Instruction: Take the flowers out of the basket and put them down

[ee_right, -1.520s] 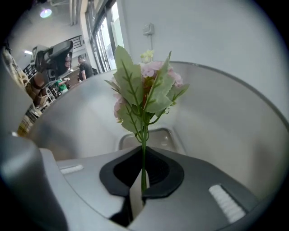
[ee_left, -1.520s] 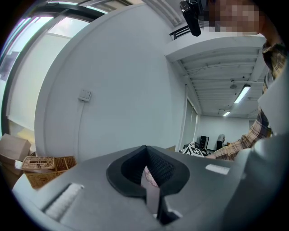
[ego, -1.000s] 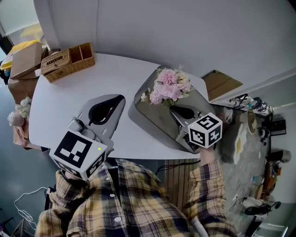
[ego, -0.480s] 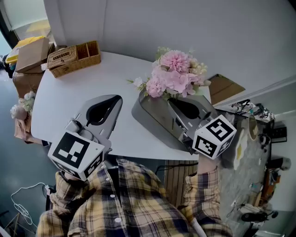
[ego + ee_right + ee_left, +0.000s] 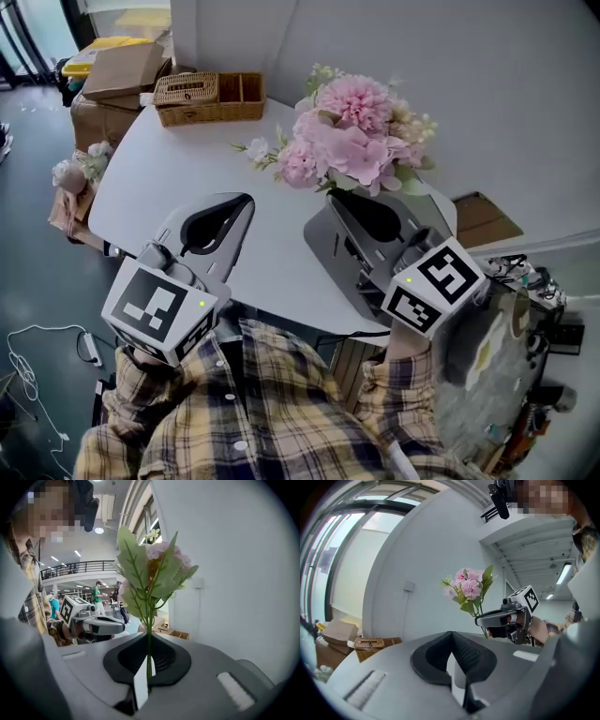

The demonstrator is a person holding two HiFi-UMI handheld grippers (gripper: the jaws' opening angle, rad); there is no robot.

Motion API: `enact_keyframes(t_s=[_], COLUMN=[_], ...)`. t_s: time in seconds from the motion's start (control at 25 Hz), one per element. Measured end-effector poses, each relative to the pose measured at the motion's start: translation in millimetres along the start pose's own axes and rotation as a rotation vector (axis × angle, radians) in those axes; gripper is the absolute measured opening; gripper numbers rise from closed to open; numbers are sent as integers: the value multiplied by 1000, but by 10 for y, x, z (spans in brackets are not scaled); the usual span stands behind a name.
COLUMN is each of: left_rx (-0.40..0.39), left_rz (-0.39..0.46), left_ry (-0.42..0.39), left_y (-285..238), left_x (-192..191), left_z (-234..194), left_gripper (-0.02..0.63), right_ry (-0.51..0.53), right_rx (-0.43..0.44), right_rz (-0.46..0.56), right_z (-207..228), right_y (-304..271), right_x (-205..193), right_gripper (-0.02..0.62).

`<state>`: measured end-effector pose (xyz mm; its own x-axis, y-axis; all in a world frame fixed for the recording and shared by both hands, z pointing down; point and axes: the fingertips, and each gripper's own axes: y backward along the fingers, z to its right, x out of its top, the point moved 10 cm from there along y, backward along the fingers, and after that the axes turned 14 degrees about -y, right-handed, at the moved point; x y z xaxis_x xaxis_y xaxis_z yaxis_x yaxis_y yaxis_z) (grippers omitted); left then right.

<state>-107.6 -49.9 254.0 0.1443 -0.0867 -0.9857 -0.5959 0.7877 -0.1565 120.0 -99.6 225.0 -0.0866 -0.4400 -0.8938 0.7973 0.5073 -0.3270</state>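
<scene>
A bunch of pink flowers (image 5: 349,136) with green leaves is up in the air over the white table (image 5: 178,178). My right gripper (image 5: 336,194) is shut on the thin green stems (image 5: 149,634), and the blooms (image 5: 154,559) stand upright above its jaws. The wicker basket (image 5: 208,97) sits at the table's far left corner, well apart from the flowers. My left gripper (image 5: 247,199) hovers over the table's near side with its jaws together and nothing between them. In the left gripper view the flowers (image 5: 468,588) and the right gripper (image 5: 482,618) show to the right.
Cardboard boxes (image 5: 122,70) stand on the floor beyond the basket. A second bunch of flowers (image 5: 80,167) lies off the table's left edge. A white wall (image 5: 487,103) runs behind the table. A cluttered bench (image 5: 511,328) is at the right.
My right gripper has risen with the flowers, lifting them well above the table and nearer the head camera. The left gripper has shifted only a little.
</scene>
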Motion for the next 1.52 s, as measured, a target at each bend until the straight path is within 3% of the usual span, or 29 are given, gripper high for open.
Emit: enact_keyframes(t_s=[0.32, 0.6, 0.84, 1.24, 1.52], left_rx=[137, 203, 219, 159, 141], left_rz=[-44, -52, -37, -27, -51], left_ry=[30, 57, 72, 66, 82], left_y=[386, 585, 713, 609, 487], left_x=[-136, -253, -340, -480, -493], left_z=[-143, -345, -601, -950, -1179], left_gripper=[12, 12, 12, 13, 12], right_ry=[-27, -55, -90, -182, -199], right_rx=[134, 155, 94, -15, -56], right_rz=[-54, -123, -199, -297, -426], right_z=[-123, -162, -176, 8, 125], right_y=[-549, -1025, -1388, -1856, -2239], right_x=[-89, -324, -651, -1155, -1508], right_gripper=[14, 15, 20, 25, 30])
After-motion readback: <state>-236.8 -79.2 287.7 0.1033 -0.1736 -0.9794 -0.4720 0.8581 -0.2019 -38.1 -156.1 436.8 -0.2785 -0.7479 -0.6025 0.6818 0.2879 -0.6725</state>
